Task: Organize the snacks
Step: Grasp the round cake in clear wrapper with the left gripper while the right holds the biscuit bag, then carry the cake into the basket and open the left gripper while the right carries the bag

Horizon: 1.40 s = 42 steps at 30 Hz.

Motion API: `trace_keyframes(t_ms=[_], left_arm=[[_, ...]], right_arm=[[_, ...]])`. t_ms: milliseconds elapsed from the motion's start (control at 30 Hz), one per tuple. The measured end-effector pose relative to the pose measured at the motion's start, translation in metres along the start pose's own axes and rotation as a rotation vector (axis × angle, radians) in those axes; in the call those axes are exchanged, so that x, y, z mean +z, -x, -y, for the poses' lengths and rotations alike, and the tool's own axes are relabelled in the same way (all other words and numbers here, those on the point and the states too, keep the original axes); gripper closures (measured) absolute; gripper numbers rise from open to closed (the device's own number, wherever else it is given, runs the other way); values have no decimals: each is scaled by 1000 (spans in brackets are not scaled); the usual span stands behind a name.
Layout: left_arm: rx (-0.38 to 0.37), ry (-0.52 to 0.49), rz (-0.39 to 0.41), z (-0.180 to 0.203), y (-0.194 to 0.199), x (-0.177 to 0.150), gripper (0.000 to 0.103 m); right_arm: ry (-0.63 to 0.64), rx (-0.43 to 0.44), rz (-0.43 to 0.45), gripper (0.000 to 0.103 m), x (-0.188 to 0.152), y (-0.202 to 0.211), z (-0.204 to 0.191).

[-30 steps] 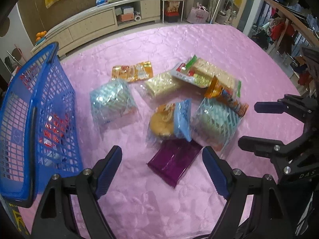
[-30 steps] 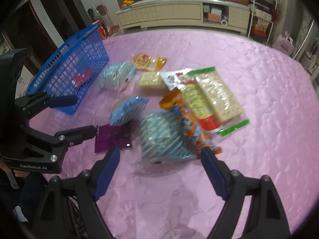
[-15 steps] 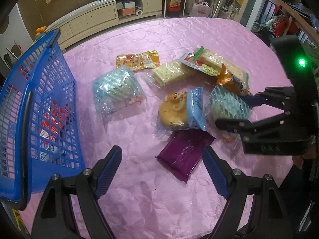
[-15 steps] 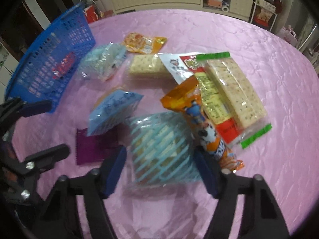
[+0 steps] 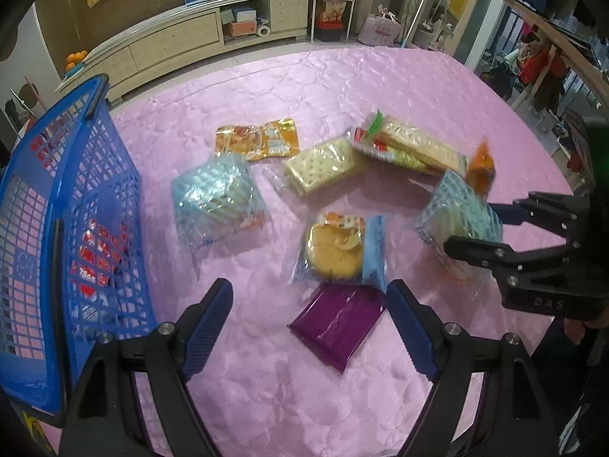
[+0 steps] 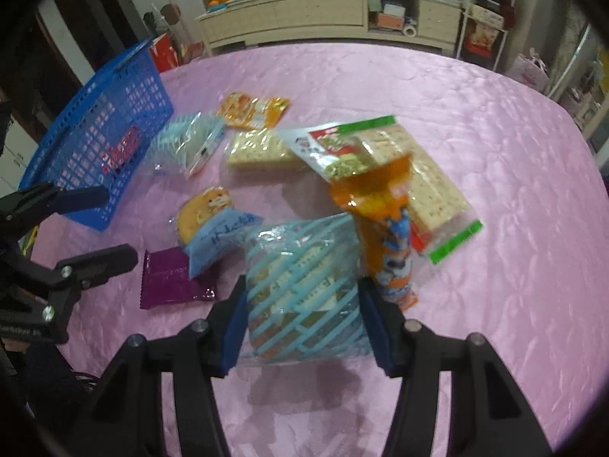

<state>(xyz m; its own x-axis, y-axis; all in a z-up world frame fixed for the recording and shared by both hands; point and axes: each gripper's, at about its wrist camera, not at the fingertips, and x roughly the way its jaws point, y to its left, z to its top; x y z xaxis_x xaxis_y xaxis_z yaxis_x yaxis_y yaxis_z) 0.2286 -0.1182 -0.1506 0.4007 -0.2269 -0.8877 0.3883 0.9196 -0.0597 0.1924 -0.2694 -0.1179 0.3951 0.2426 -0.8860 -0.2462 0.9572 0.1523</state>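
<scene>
My right gripper (image 6: 300, 320) is shut on a blue-striped clear snack bag (image 6: 304, 278) and holds it lifted off the pink cloth; it also shows in the left wrist view (image 5: 458, 217). An orange snack tube (image 6: 388, 236) leans against that bag. My left gripper (image 5: 310, 327) is open and empty above a purple packet (image 5: 337, 323). A blue basket (image 5: 64, 236) with red-wrapped snacks inside stands at the left. A second blue-striped bag (image 5: 215, 200), a bun packet (image 5: 338, 251), a cracker pack (image 5: 323, 165), an orange pouch (image 5: 257, 139) and long cracker packs (image 5: 411, 148) lie on the cloth.
The table has a pink quilted cloth (image 5: 342, 83). A long low cabinet (image 5: 198, 42) runs along the far wall. Shelves and a clothes rack (image 5: 540, 61) stand at the right.
My right gripper closed on the blue-striped bag and raised it, tipping the orange tube upward. My left gripper drew back slightly and stayed open.
</scene>
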Motion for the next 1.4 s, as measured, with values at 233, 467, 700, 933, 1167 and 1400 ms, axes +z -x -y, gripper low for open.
trace_keyframes(t_ms=[233, 467, 700, 933, 1167, 1400], left_arm=[[-22, -36, -35, 8, -15, 15, 22], [-69, -46, -93, 13, -42, 26, 22], [-83, -72, -157, 15, -72, 33, 22], [-99, -71, -164, 19, -79, 35, 45], [-83, -85, -91, 22, -44, 29, 48], [-74, -59, 21, 11, 17, 21, 48]], right_arm=[[-61, 11, 58, 43, 5, 15, 7], [-59, -28, 65, 43, 6, 10, 9], [-79, -33, 53, 43, 6, -2, 17], [-82, -35, 46, 43, 9, -8, 17], [-77, -33, 67, 43, 12, 3, 10], [-26, -38, 130, 43, 20, 35, -18]])
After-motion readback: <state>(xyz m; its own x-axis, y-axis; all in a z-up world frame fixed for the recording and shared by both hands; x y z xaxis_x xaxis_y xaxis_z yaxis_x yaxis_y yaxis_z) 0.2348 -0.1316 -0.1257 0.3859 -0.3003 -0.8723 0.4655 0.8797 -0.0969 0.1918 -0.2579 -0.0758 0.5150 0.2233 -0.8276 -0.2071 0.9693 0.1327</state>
